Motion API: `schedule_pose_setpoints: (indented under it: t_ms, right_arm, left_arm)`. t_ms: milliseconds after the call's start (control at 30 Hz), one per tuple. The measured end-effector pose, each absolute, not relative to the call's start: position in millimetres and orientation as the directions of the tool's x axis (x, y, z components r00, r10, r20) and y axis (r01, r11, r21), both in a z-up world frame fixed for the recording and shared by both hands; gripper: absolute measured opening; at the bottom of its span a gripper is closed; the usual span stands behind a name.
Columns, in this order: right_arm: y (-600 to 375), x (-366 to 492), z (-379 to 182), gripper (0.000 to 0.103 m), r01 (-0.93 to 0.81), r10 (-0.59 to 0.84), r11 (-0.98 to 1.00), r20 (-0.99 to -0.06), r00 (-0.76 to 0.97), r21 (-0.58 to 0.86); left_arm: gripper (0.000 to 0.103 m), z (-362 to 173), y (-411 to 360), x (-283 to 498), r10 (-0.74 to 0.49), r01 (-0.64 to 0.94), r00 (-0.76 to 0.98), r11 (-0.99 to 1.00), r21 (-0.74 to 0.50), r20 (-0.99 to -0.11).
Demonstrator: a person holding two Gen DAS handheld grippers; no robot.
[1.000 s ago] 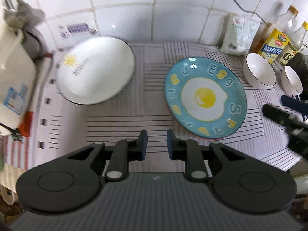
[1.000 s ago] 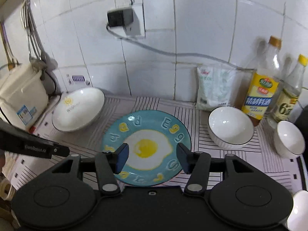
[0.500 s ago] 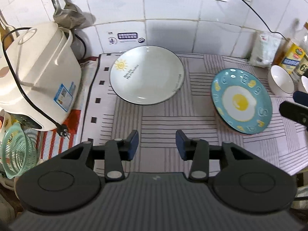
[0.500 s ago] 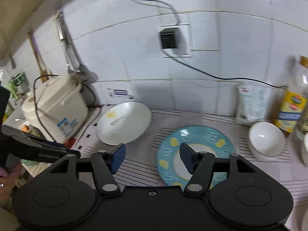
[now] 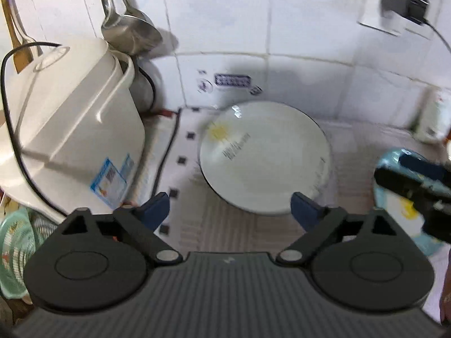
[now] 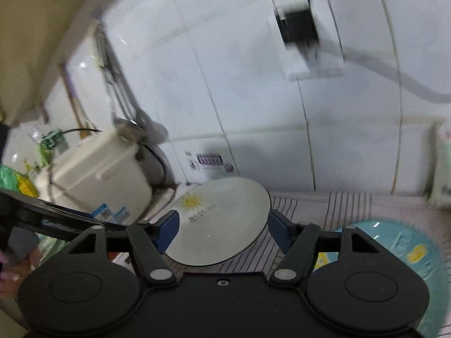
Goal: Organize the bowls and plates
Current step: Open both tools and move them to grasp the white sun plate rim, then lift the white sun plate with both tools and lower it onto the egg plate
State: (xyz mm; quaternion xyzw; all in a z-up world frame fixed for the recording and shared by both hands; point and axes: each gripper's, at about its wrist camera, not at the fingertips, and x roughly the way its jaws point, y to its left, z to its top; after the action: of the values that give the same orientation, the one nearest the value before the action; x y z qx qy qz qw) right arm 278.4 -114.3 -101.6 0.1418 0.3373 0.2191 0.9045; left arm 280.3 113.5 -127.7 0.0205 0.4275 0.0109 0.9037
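A white plate with a yellow sun print (image 5: 265, 160) lies on the striped mat near the back wall; it also shows in the right wrist view (image 6: 222, 222). My left gripper (image 5: 229, 208) is wide open and empty, just in front of this plate. My right gripper (image 6: 222, 229) is open and empty, raised in front of the same plate; it shows in the left wrist view (image 5: 414, 183) over the blue fried-egg plate (image 5: 400, 205). That blue plate (image 6: 394, 250) lies to the right of the white one.
A white rice cooker (image 5: 64, 124) with a black cord stands left of the white plate. Ladles hang on the tiled wall (image 5: 126, 22). A green basket (image 5: 14, 242) sits at far left. A white packet (image 5: 434, 118) leans at the back right. A plug sits in a wall socket (image 6: 298, 25).
Both grippers have swung left toward the white plate and the rice cooker. My left gripper has opened much wider. The bowls and bottles have left view.
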Motion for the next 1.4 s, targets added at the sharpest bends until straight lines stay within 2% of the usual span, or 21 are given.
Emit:
schedule_pose_setpoints:
  t_ms: [233,333,433,533,567,600,667,700,767,833,967,1133,1167,1200,1400]
  right_arm:
    - [-88.5,318.8,-141.7,0.073,-0.255,0.507,0.859,-0.669,0.543,0.444]
    - [-86.4,330.1,-153.1,0.073,-0.21,0.489,0.867,-0.687,0.538,0.453]
    - [-86.9,343.8,-159.2,0.067,-0.169,0.466,0.876,-0.707,0.532,0.451]
    - [-87.1,357.9,-168.1,0.053,-0.141,0.466,0.875,-0.73,0.499,0.463]
    - [-86.1,361.7,-171.0,0.045,-0.137,0.464,0.877,-0.737,0.491,0.461]
    - [-85.4,364.6,-172.7,0.038,-0.132,0.463,0.877,-0.741,0.485,0.462]
    - [-84.4,367.7,-175.0,0.031,-0.114,0.44,0.888,-0.755,0.486,0.445]
    - [-82.7,368.3,-175.9,0.023,-0.12,0.428,0.897,-0.765,0.481,0.426]
    - [-80.0,370.4,-178.3,0.017,-0.127,0.401,0.912,-0.787,0.469,0.39]
    - [-82.0,374.0,-179.9,0.016,-0.119,0.412,0.906,-0.786,0.461,0.406]
    - [-86.8,380.6,-185.4,0.016,-0.094,0.441,0.889,-0.784,0.436,0.448]
    - [-87.5,386.1,-197.0,0.018,-0.043,0.476,0.862,-0.776,0.414,0.505]
    - [-86.1,386.2,-198.7,0.023,-0.045,0.478,0.86,-0.773,0.418,0.508]
    - [-82.6,386.1,-199.3,0.026,-0.064,0.475,0.864,-0.765,0.434,0.5]
    - [-66.6,387.7,-194.7,0.026,-0.165,0.42,0.906,-0.77,0.48,0.391]
  left_arm:
    - [0.095,-167.7,134.0,311.5,0.031,-0.045,0.662,0.999,0.002,-0.748]
    - [0.095,-186.5,135.3,324.6,0.049,-0.055,0.673,0.998,0.016,-0.738]
    - [0.095,-200.1,134.0,335.6,0.024,-0.02,0.668,1.0,0.014,-0.743]
    - [0.094,-212.5,134.6,349.2,-0.004,-0.005,0.64,1.0,-0.009,-0.768]
    - [0.087,-215.8,135.5,354.5,-0.013,-0.003,0.628,1.0,-0.019,-0.778]
    - [0.058,-218.4,136.0,359.4,-0.008,-0.007,0.615,1.0,-0.016,-0.788]
    - [0.023,-223.6,137.5,367.4,0.061,-0.082,0.58,0.997,0.016,-0.812]
    - [0.023,-225.7,140.9,369.2,0.047,-0.11,0.572,0.994,-0.02,-0.819]
    - [0.02,-229.1,147.1,370.7,-0.01,-0.149,0.557,0.982,-0.112,-0.831]
    - [0.02,-229.8,143.4,369.2,0.002,-0.14,0.566,0.986,-0.094,-0.825]
    - [0.03,-234.4,139.2,370.0,-0.021,-0.118,0.56,0.987,-0.105,-0.828]
    - [0.028,-233.9,141.2,374.1,-0.036,-0.123,0.552,0.985,-0.124,-0.833]
    - [0.026,-234.7,144.6,375.9,-0.047,-0.131,0.552,0.981,-0.143,-0.833]
    - [0.025,-235.9,148.9,376.9,-0.063,-0.144,0.555,0.975,-0.171,-0.83]
    - [0.024,-236.3,152.4,374.6,-0.085,-0.176,0.556,0.96,-0.218,-0.826]
